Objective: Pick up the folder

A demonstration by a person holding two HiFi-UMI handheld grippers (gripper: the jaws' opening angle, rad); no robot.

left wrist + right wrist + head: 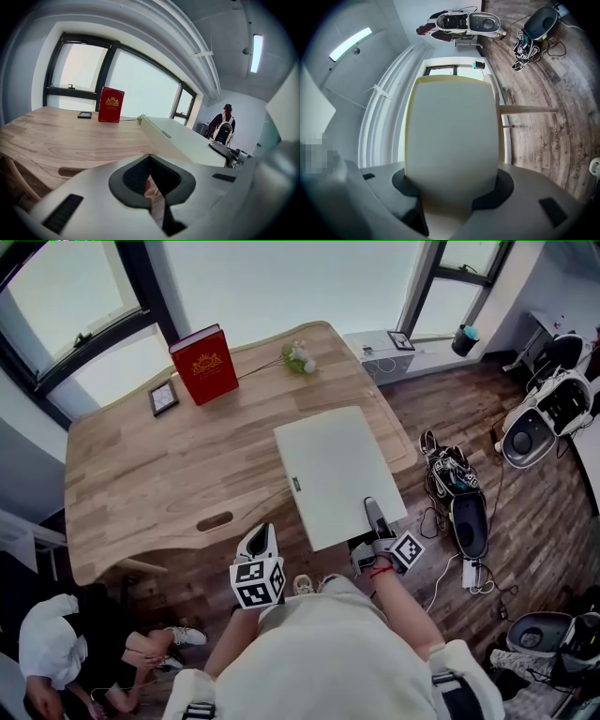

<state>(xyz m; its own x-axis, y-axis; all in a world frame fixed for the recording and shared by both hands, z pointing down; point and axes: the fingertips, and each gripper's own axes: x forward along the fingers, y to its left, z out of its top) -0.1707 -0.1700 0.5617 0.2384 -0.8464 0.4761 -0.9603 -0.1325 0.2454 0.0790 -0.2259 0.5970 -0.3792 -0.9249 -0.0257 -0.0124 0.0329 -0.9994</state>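
Observation:
The folder (333, 470) is a flat, pale grey-white board with a yellowish edge. It hangs over the near right part of the wooden table (150, 474). My right gripper (375, 515) is shut on the middle of its near edge, with one finger lying on top. In the right gripper view the folder (450, 136) fills the space between the jaws of the right gripper (450, 190). My left gripper (258, 542) hovers left of the folder, at the table's front edge. It is shut and holds nothing. The left gripper (150, 157) view has the folder (187, 140) to its right, raised and tilted.
A red book (203, 364) stands at the table's far side, with a small picture frame (163, 397) and a flower sprig (298, 356) nearby. Bags and cables (459, 493) lie on the floor to the right. A person (56, 643) sits at lower left.

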